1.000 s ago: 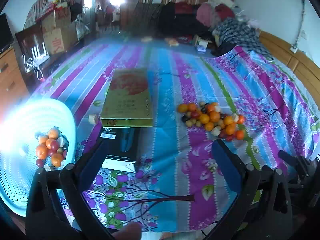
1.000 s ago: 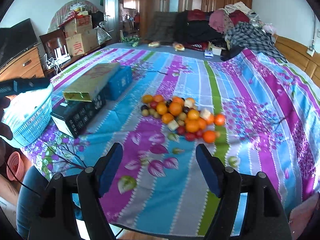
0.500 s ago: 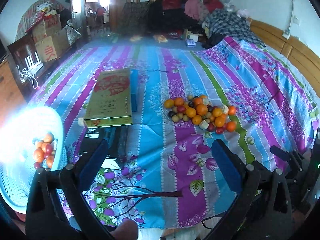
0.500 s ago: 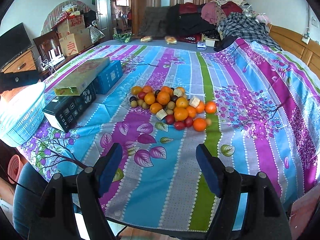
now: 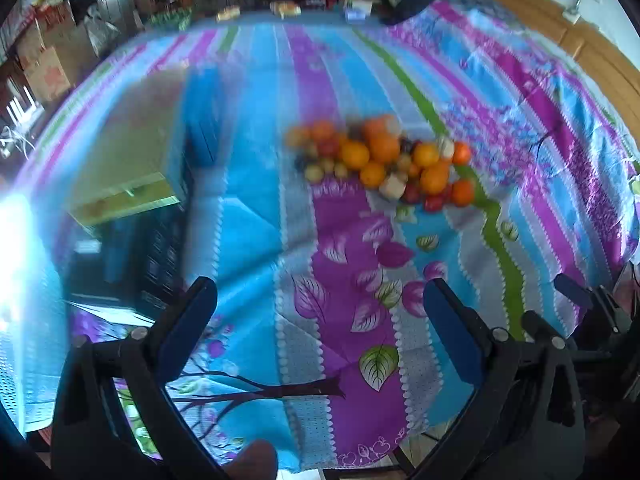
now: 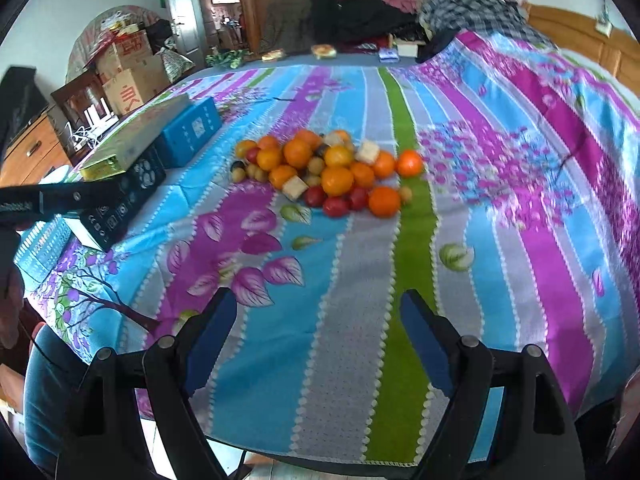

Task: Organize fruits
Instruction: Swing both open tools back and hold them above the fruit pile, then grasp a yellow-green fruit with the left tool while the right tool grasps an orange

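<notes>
A pile of oranges, small red fruits, pale round fruits and white cubes [image 6: 332, 174] lies on the striped floral bedspread; it shows blurred in the left wrist view [image 5: 384, 162]. My left gripper [image 5: 320, 320] is open and empty, low over the bedspread, well short of the pile. My right gripper [image 6: 316, 328] is open and empty near the bed's front edge, short of the pile. The light blue basket [image 5: 24, 312] is a glare patch at the left edge; its mesh wall [image 6: 40, 240] shows at the left.
A yellow-green flat box [image 6: 136, 142] lies on a blue box [image 6: 192, 130] and a black box [image 6: 120, 204], left of the fruit. Clothes [image 6: 420, 0] are heaped at the bed's far end. A wooden headboard [image 6: 580, 40] runs along the right. Cartons [image 6: 128, 80] stand at the left.
The left gripper has swung right and forward, so the basket has slid to the frame edge and the pile is closer, blurred by motion. The right gripper has moved closer to the pile.
</notes>
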Motion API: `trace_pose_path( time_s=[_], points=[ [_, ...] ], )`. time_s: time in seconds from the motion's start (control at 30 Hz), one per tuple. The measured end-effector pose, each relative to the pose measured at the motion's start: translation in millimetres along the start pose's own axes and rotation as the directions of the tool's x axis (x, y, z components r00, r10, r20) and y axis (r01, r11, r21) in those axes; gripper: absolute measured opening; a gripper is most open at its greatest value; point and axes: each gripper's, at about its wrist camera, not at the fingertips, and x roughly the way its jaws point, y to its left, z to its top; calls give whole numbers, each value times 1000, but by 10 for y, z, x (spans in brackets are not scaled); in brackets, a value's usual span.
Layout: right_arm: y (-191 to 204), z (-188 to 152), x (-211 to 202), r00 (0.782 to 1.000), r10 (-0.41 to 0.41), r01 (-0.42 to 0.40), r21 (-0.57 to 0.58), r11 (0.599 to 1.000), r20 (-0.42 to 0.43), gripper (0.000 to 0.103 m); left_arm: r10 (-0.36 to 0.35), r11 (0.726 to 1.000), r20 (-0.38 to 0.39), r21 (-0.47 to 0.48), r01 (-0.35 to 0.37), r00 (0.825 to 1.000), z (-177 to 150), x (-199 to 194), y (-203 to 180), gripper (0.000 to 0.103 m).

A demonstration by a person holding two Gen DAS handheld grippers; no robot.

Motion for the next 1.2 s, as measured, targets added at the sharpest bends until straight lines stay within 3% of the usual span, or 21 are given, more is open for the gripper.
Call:
trace_pose_path(
  time_s=[0.13, 0.37, 0.5, 0.57, 0.77, 1.13, 1.2],
  points=[
    [-185, -121, 75, 1000, -4, 5, 38, 999, -23, 86, 0, 1000, -65, -8, -1, 998, -84, 256, 25, 103],
    [-343, -203, 149, 1000, 6, -4, 63, 998, -29, 86, -15, 1000, -114, -5, 15, 993, -129, 414, 11, 101],
    [-330, -186, 162, 1000, 20, -19, 53, 998, -19, 86, -37, 998, -126, -48, 31, 991, -81, 506, 93, 88],
    [-318, -167, 166, 999, 30, -29, 44, 999, -14, 86, -42, 998, -124, -59, 34, 991, -21, 553, 122, 84],
    [-344, -111, 229, 999, 31, -31, 42, 999, -17, 86, -86, 993, -103, -94, 77, 991, 178, 683, 180, 83],
    [-414, -121, 373, 999, 24, -22, 42, 999, -46, 86, -133, 985, -28, -112, 129, 991, 517, 1038, 316, 68],
    [-416, -123, 412, 998, 25, -23, 42, 999, -54, 86, -143, 985, -18, -103, 140, 990, 570, 1123, 314, 61]
  ],
)
